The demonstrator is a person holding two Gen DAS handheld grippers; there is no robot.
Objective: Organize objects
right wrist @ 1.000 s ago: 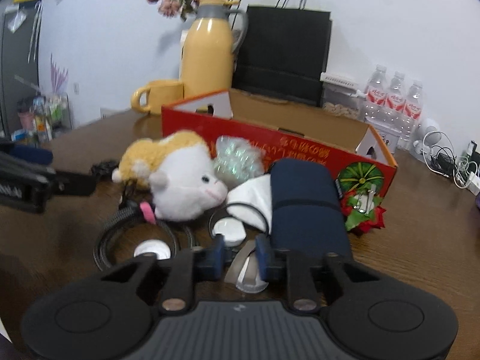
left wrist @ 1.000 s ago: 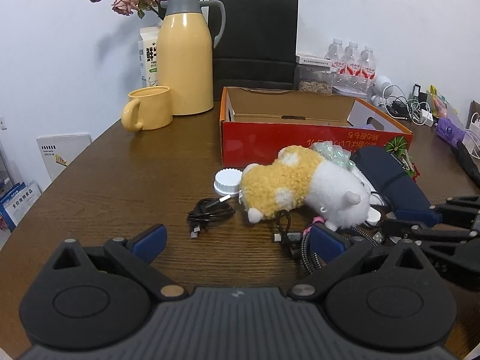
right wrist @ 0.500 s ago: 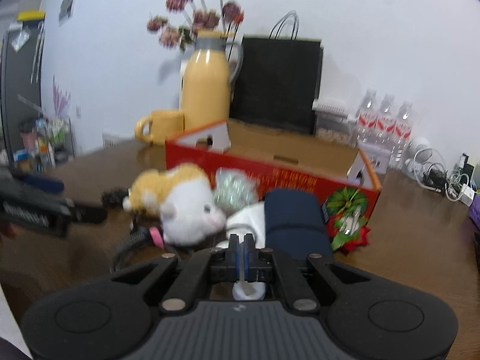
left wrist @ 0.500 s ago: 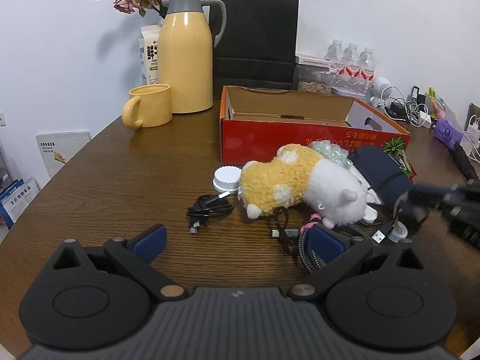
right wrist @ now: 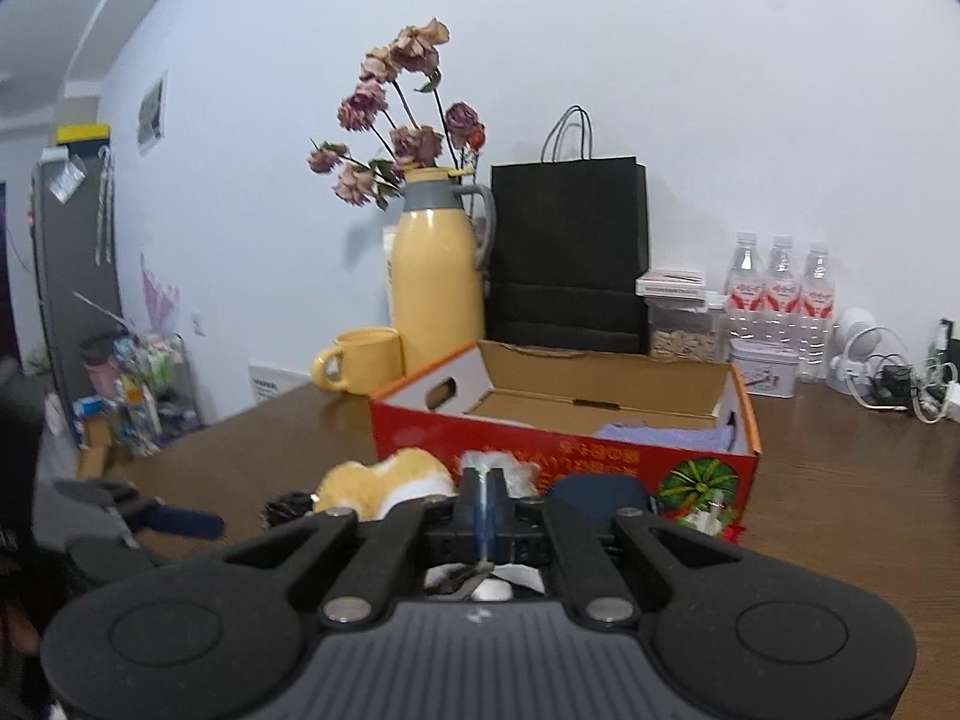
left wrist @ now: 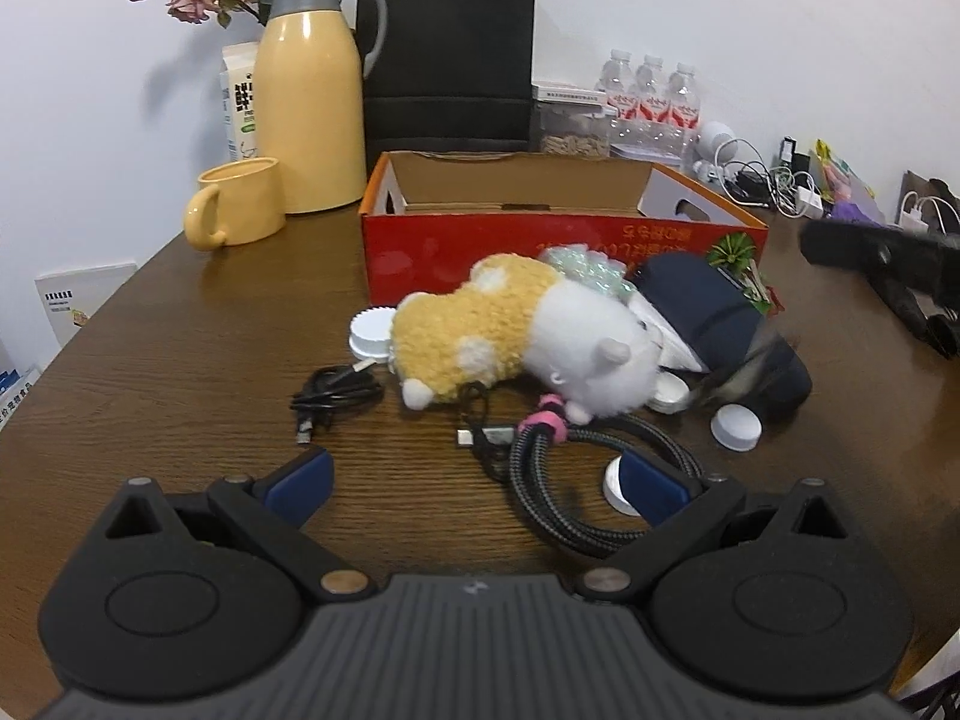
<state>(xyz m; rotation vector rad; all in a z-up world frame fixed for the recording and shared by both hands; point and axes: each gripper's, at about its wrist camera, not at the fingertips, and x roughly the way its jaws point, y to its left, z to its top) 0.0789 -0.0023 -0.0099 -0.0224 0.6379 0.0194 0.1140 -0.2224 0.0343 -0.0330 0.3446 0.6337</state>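
A yellow-and-white plush toy [left wrist: 516, 336] lies in front of the open red cardboard box [left wrist: 540, 252], beside a navy pouch [left wrist: 702, 306], a coiled black cable [left wrist: 336, 390], a braided cable [left wrist: 558, 480] and a white cap [left wrist: 372, 336]. My left gripper [left wrist: 474, 486] is open low over the table, its right finger above the braided cable. My right gripper [right wrist: 480, 498] is shut on a thin grey strap, and a small white piece hangs under it. From the left wrist, the right gripper [left wrist: 870, 258] is raised at the right, with a blurred dark thing and a white disc [left wrist: 735, 426] below it.
A yellow jug [left wrist: 312, 108], a yellow mug [left wrist: 237, 210] and a black paper bag [left wrist: 450, 60] stand behind the box. Water bottles [left wrist: 651, 96] and a tangle of chargers [left wrist: 768, 180] are at the back right. A purple cloth [right wrist: 666, 438] lies inside the box.
The right gripper shut on the strap, then rose and tilted up away from the pile, taking the strap along. The left gripper edged slightly closer to the pile, still open.
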